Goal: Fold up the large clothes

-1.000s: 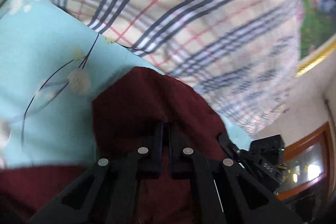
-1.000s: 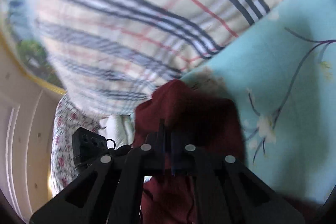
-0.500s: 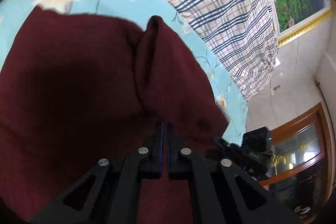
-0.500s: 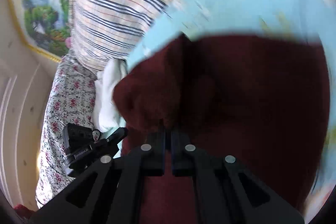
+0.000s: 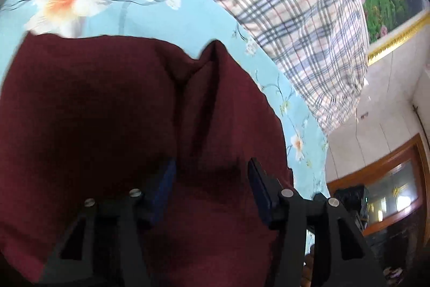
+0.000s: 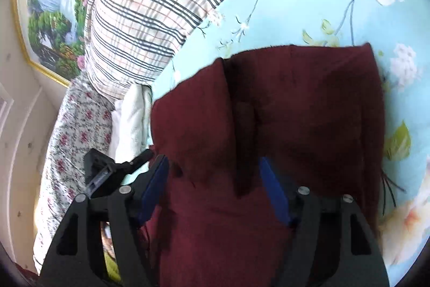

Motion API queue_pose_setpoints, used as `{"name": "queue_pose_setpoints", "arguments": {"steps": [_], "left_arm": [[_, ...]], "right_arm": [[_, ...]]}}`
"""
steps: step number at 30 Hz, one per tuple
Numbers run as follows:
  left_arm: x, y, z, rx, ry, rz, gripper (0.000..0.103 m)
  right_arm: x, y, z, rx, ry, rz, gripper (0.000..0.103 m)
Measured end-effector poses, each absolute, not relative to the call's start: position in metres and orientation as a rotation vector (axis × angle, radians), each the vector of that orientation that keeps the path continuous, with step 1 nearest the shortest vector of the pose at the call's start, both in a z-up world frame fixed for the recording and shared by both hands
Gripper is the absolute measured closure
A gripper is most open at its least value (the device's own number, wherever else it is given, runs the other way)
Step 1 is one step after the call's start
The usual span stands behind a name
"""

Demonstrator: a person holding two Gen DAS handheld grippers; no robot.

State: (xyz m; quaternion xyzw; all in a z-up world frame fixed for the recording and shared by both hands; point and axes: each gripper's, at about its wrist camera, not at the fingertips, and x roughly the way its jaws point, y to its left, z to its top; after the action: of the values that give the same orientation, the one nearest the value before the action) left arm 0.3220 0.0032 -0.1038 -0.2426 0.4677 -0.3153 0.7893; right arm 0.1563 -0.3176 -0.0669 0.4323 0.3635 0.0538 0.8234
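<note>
Opening Both Tongs Over the Folded Garment

Lying on the bed, the dark red garment (image 5: 113, 125) covers the light blue flowered sheet (image 5: 129, 4) in a thick folded stack, its far edge running straight across the sheet in both wrist views. A raised crease (image 5: 212, 66) runs up the cloth toward a small peak near the far edge.

The left tongs (image 5: 211, 179) sit low over the garment's near part, their jaws opening; the blue pads (image 5: 164, 187) stand apart with cloth lying between them, and neither pad presses on it. The right tongs (image 6: 213, 179) are likewise opening, spread wider, with the red cloth between and below their blue pads (image 6: 271, 184) but not pinched.

Beyond the garment a plaid quilt (image 6: 150, 7) is bunched at the head of the bed. A framed landscape painting (image 6: 53, 4) hangs on the wall behind it. In the right wrist view, a white cloth (image 6: 131, 120) and a flower-print fabric (image 6: 78, 125) lie beside the garment's left edge.
</note>
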Motion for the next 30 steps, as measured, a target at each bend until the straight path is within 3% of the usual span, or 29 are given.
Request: {"name": "queue_pose_setpoints", "arguments": {"steps": [1,3,4,5,6,11,15,18,22,25,27,30], "left_arm": [[0.326,-0.003,-0.106,-0.504,1.021,-0.685,0.052],[0.329,-0.012,-0.106,-0.484,1.036,-0.718,0.099],[0.327,-0.013,-0.103,-0.481,1.045,-0.733,0.102],[0.323,-0.011,-0.095,-0.488,1.033,-0.747,0.102],[0.318,-0.008,-0.086,-0.494,1.017,-0.755,0.102],[0.275,0.018,-0.021,-0.453,0.891,-0.813,0.1],[0.259,0.028,-0.035,-0.383,0.922,-0.783,0.101],[0.259,0.033,-0.075,-0.358,1.03,-0.69,0.101],[0.249,0.05,-0.094,-0.428,1.064,-0.671,0.098],[0.239,0.049,-0.083,-0.421,1.03,-0.687,0.083],[0.233,0.039,-0.072,-0.4,1.005,-0.714,0.067],[0.229,0.012,-0.066,-0.327,0.99,-0.724,0.06]], "right_arm": [[0.162,-0.318,-0.07,0.919,0.783,0.105,0.031],[0.175,-0.318,-0.079,0.897,0.832,0.07,0.036],[0.182,-0.318,-0.087,0.911,0.85,0.077,0.058],[0.189,-0.318,-0.095,0.945,0.876,0.103,0.09],[0.193,-0.316,-0.098,0.968,0.898,0.126,0.095],[0.175,-0.313,-0.06,1.084,0.742,0.334,0.095],[0.15,-0.305,-0.05,0.978,0.781,0.292,0.094],[0.142,-0.291,-0.077,0.85,0.928,0.162,0.087],[0.133,-0.296,-0.097,0.891,0.998,0.108,0.065],[0.13,-0.306,-0.086,0.854,0.938,0.07,0.059],[0.132,-0.31,-0.082,0.844,0.918,0.057,0.059],[0.137,-0.311,-0.084,0.823,0.915,0.024,0.059]]}}
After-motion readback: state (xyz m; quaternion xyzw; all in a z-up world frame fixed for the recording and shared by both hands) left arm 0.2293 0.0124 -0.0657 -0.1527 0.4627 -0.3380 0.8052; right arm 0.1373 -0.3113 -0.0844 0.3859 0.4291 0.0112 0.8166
